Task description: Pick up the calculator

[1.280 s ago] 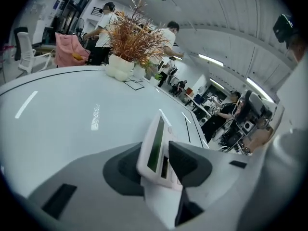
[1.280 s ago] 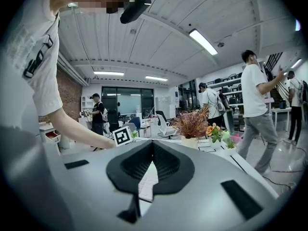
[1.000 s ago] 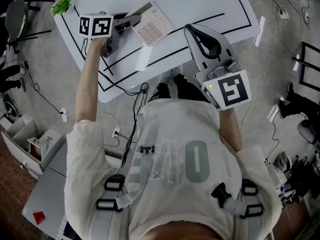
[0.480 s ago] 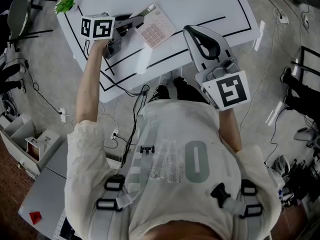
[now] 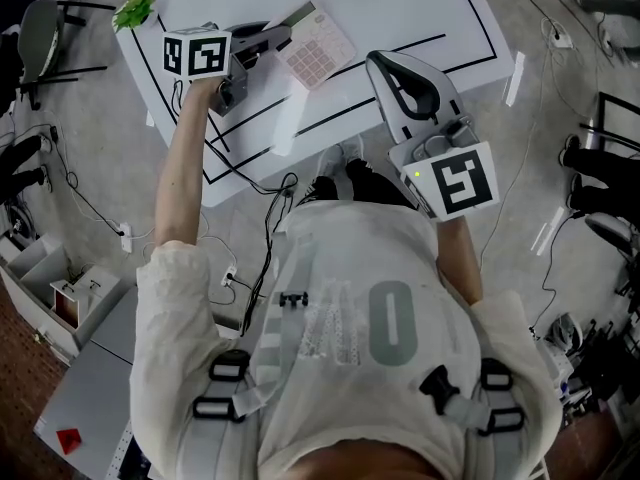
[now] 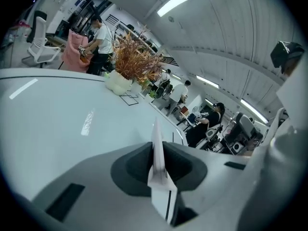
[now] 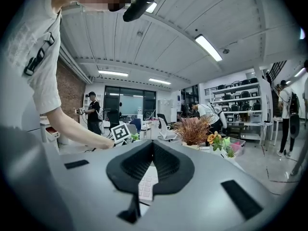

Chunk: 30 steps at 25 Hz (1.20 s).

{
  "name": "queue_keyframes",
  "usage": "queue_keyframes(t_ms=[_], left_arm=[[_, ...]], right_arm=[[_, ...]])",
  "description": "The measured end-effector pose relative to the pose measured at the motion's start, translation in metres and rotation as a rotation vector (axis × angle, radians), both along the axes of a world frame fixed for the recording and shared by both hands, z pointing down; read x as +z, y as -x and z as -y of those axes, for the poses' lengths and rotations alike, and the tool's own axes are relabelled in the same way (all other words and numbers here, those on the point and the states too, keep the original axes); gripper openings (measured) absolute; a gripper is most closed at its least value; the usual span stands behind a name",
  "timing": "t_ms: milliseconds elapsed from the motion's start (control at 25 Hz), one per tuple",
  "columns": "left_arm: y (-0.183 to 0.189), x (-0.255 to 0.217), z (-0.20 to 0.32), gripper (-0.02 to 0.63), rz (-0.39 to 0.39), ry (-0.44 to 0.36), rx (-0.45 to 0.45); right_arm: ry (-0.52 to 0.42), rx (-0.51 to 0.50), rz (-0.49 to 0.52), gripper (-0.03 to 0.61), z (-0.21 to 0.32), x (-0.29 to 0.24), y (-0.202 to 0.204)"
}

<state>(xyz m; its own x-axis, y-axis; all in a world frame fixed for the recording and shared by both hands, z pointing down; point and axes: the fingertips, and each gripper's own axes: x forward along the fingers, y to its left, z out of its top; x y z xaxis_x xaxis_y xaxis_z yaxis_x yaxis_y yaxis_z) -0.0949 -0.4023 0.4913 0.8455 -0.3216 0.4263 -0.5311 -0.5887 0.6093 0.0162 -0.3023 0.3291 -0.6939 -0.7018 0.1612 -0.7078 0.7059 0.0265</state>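
Head view: a flat white plastic calculator point(image 5: 316, 52) w/ rows of pale pink keys & a dark display strip sits tilted over the left part of the white desk point(image 5: 400, 3). The desk is smooth & glossy, marked w/ thin black lines. The grey hard-plastic L claw point(image 5: 283, 38) is clamped narrow on the calculator's left edge, w/ its marker cube point(image 5: 197, 53) behind. Left gripper view: ribbed black pads point(image 6: 137, 166) pinch the thin white rim edge-on. Can't tell if the calculator is fully clear of the desk. The R claw point(image 5: 377, 60), same grey shell, hangs just right of the calculator, not touching it. Its tips are together, nothing held. Right gripper view: pink keys show thru the slot behind the tips. A small green leafy plant point(image 5: 133, 10) sits at the desk's left corner. Black cables point(image 5: 283, 181) trail off the near edge.
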Motion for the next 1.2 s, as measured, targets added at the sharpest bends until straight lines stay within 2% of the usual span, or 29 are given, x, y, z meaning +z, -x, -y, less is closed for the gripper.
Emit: queue_keyframes(t_ms=[160,280,400,600,840,960,1080,1200], left_arm=[[0.000,-0.031,-0.004,0.073,-0.038,-0.080,-0.083],[-0.004,-0.069,0.024,0.072,-0.080,-0.160,-0.167],[-0.005,-0.113,0.040,0.072,-0.111,-0.260,-0.229],[0.007,-0.185,0.031,0.072,-0.092,-0.462,-0.348],[0.029,-0.262,0.008,0.072,0.003,-0.701,-0.541],[0.035,-0.289,-0.006,0.072,0.071,-0.796,-0.599],[0.038,-0.305,-0.022,0.072,0.152,-0.886,-0.653],[0.043,-0.313,-0.040,0.072,0.268,-0.964,-0.740]], right_arm=[[-0.038,0.014,0.003,0.008,-0.019,-0.010,0.000],[-0.075,0.012,0.009,0.008,-0.003,-0.023,-0.008],[-0.092,0.001,0.010,0.008,0.005,-0.036,-0.010],[-0.150,-0.009,0.022,0.008,-0.002,-0.059,-0.003],[-0.208,0.009,0.038,0.008,-0.003,-0.084,-0.001],[-0.230,0.021,0.053,0.008,0.001,-0.094,-0.002],[-0.230,0.020,0.076,0.008,0.004,-0.100,0.000],[-0.230,0.026,0.084,0.008,0.005,-0.103,0.002]])
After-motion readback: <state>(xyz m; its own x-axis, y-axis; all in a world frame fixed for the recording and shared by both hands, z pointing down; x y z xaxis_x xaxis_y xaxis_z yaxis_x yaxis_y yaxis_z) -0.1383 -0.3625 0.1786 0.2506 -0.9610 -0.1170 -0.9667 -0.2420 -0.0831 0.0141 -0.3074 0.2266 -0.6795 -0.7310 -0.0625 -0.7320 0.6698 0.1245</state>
